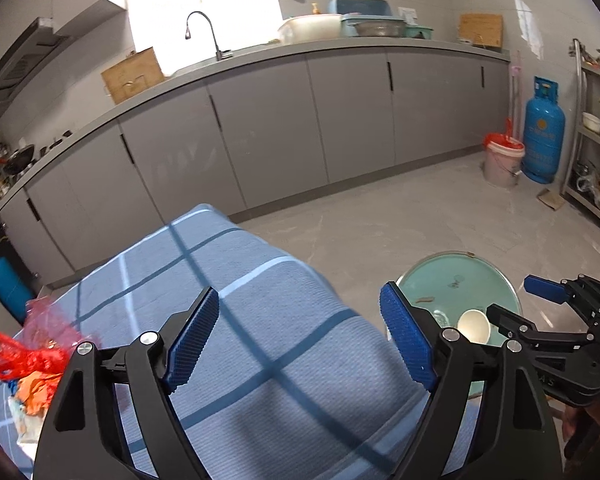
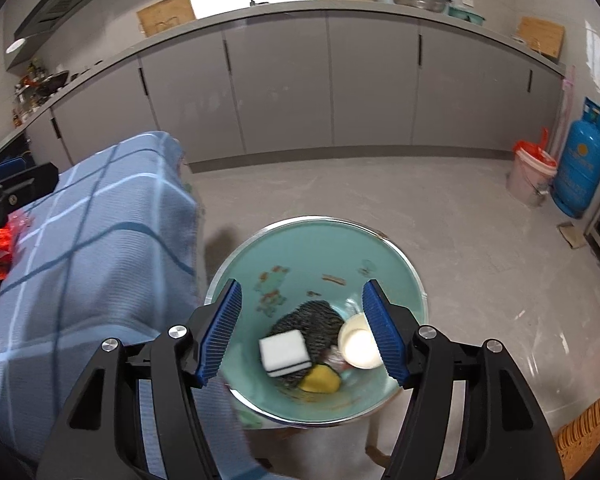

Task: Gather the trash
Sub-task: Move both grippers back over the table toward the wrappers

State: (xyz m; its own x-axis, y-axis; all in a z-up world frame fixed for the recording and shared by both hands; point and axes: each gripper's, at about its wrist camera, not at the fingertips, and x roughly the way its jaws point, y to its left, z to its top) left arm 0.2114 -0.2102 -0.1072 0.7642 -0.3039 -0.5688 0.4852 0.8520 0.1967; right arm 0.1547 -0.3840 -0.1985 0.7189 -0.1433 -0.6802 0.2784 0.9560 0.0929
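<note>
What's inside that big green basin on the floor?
The green basin holds a white sponge, a dark scouring pad, a white cup and something yellow. Whatever lies beneath that pile is covered.

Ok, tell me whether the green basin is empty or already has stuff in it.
Not empty. The green basin holds a white sponge, a dark scouring pad, a white cup and something yellow.

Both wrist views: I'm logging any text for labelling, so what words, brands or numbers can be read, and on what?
None can be read.
Blue gas cylinder: a round emblem and markings, too blurred.
Green basin: only cartoon pictures.
Wall notice: too small.
</note>
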